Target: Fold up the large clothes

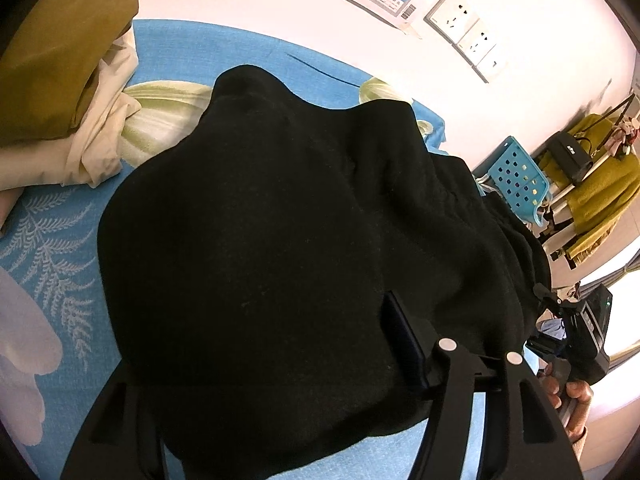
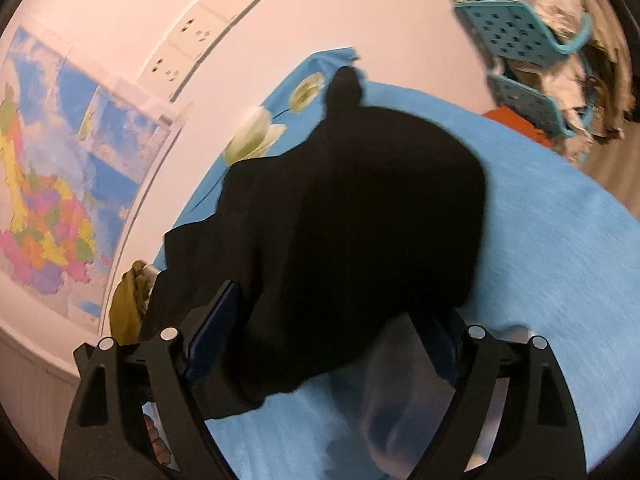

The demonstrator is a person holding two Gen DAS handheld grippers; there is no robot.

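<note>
A large black garment (image 1: 280, 216) lies bunched on a blue floral sheet (image 1: 60, 240). It drapes over my left gripper (image 1: 264, 364); only the right finger (image 1: 404, 340) shows, the left one is under the cloth, so its state is hidden. In the right wrist view the same black garment (image 2: 360, 208) hangs between the fingers of my right gripper (image 2: 328, 340). The jaws stand wide apart with cloth lying over the left finger (image 2: 212, 332). The right gripper also shows in the left wrist view (image 1: 580, 328), at the garment's right edge.
A folded olive garment (image 1: 60, 60) on white cloth (image 1: 100, 136) sits at the sheet's far left. Blue perforated baskets (image 1: 516, 176) with clothes stand to the right, and show in the right wrist view (image 2: 524, 36). A wall with sockets (image 2: 192, 40) and a map (image 2: 60, 160) is behind.
</note>
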